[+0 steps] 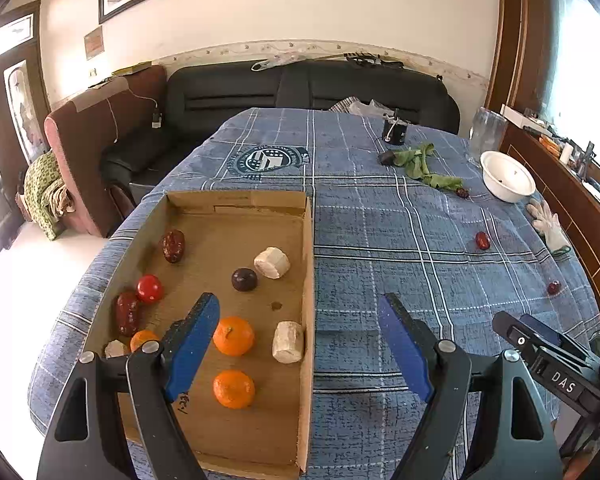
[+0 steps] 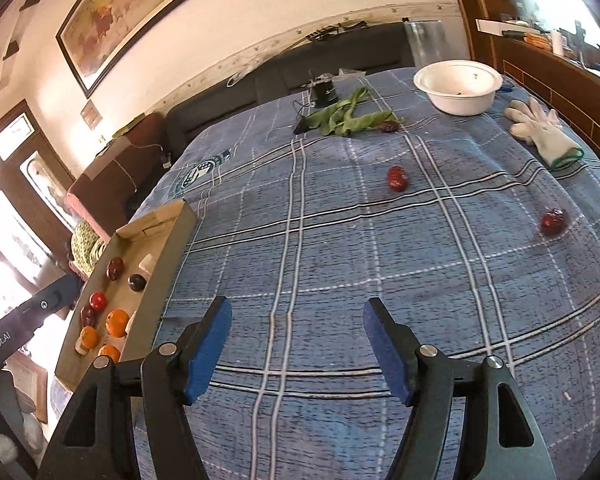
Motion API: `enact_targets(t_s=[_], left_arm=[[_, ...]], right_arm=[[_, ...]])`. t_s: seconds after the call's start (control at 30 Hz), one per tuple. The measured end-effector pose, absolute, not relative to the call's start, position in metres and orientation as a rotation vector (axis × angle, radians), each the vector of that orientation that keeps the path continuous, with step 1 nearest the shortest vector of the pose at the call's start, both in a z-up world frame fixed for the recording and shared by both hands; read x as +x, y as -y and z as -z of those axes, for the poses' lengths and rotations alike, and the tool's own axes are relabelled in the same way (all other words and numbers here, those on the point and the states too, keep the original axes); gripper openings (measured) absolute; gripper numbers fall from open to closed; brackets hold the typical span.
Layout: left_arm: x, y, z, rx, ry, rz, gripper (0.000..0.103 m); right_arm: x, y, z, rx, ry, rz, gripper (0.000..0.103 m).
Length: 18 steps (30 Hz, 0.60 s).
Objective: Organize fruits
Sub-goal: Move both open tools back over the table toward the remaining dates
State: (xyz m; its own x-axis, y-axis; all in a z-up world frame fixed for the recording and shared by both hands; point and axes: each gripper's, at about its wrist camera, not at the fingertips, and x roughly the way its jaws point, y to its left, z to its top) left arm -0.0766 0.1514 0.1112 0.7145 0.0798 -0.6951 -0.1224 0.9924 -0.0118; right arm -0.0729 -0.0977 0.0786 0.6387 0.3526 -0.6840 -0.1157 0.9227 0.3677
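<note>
Most of the fruit already sits in the cardboard box (image 1: 308, 264). Three red jujubes lie loose on the blue checked surface (image 2: 340, 260). The nearest jujube (image 2: 397, 179) is ahead of the right tongs (image 2: 296, 344), which are wide and empty. The left tongs (image 1: 300, 344) are wide and empty over the box edge. I think the right tongs should reach forward for it next.

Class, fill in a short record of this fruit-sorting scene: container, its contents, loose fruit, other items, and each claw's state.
container: cardboard box on the blue plaid tablecloth
contents: three oranges, red dates, tomato, dark plum, pale chunks
loose fruit: red fruits on the cloth
other items: white bowl, glove, greens
left claw: open, empty
right claw: open, empty
</note>
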Motion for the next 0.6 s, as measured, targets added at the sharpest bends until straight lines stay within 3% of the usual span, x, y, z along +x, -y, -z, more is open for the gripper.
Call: enact_targets(t_s=[0.6], left_arm=[[-0.057, -0.127, -0.082, -0.07, -0.865, -0.026, 0.081]], right_arm=[[-0.072, 0.185, -0.068, 0.349, -0.844, -0.102, 0.073]])
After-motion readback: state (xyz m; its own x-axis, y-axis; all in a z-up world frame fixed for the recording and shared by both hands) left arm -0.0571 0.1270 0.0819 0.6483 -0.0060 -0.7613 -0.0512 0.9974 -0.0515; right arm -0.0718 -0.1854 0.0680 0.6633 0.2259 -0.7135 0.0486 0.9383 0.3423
